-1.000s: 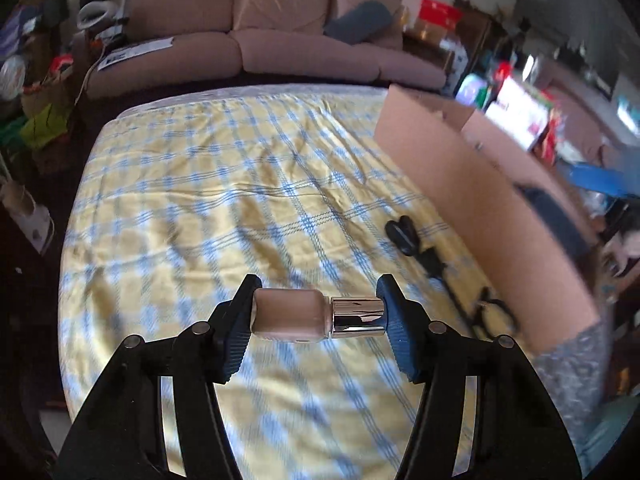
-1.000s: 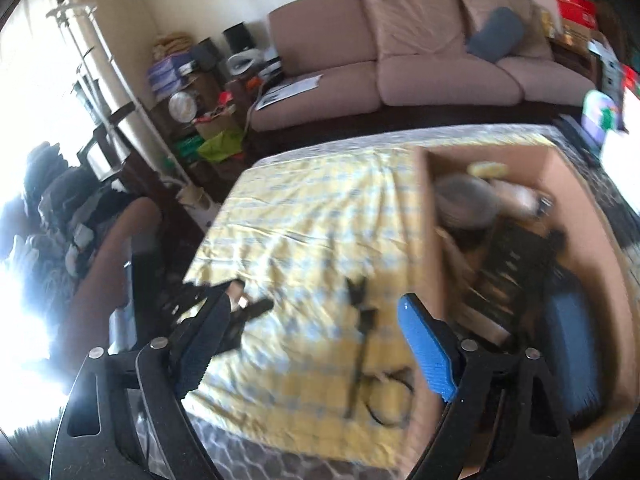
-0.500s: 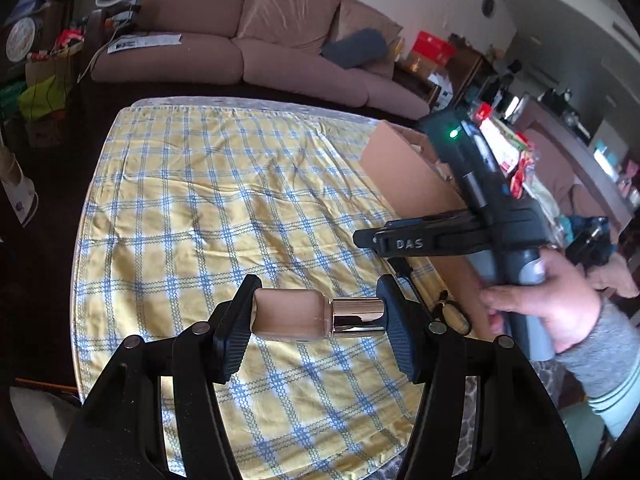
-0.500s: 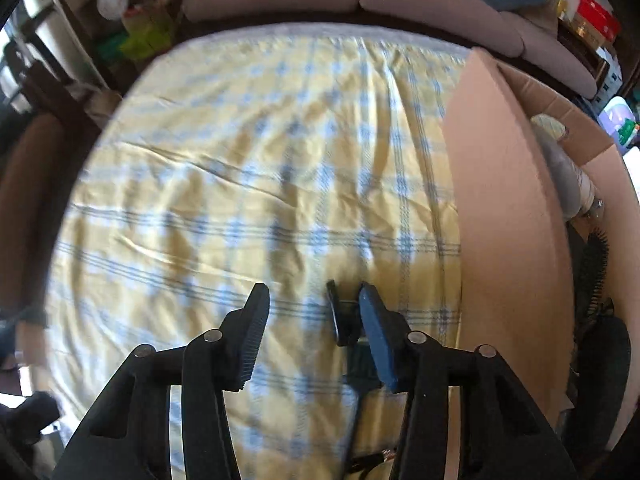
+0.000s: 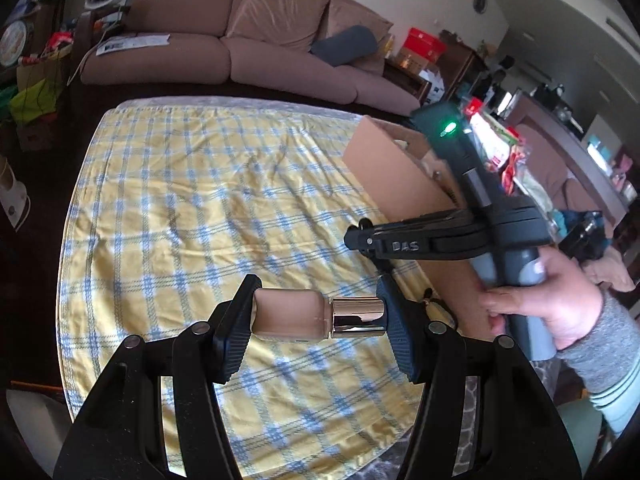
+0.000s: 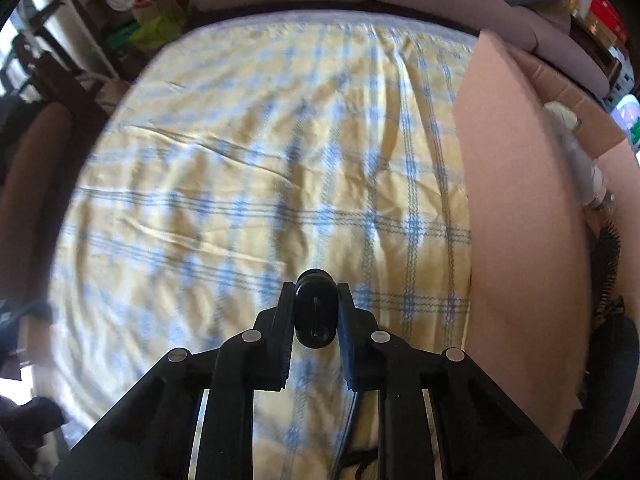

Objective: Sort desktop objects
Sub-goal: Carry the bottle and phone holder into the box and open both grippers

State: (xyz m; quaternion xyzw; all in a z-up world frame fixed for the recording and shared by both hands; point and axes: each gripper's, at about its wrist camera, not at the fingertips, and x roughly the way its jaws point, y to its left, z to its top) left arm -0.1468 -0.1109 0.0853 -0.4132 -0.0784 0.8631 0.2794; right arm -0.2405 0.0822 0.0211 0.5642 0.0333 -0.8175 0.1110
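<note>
The left gripper (image 5: 318, 314) was closed on a small bottle (image 5: 294, 316) of beige liquid with a shiny metal cap (image 5: 358, 317). The bottle lay crosswise between the fingers (image 5: 236, 332), one pad on its base and the other on the cap end. It was held clear above the yellow-and-blue checked cloth (image 5: 192, 208) covering the worktop.

The right gripper (image 6: 314, 316) pointed steeply down at the cloth (image 6: 248, 184). Its fingers (image 6: 280, 336) were closed on a black rounded object (image 6: 315, 312), with both pads against its sides. A thin dark cord (image 6: 352, 412) ran from under the fingers toward the near edge of the cloth. What the black object was could not be determined.

In the left wrist view, a hand (image 5: 560, 300) in a grey sleeve (image 5: 604, 344) gripped the handle of the right gripper (image 5: 360, 240), just beside the wall of an open cardboard box (image 5: 396, 176). The box (image 6: 516, 216) stood on the right side of the cloth and held several items, all too blurred to identify.
</note>
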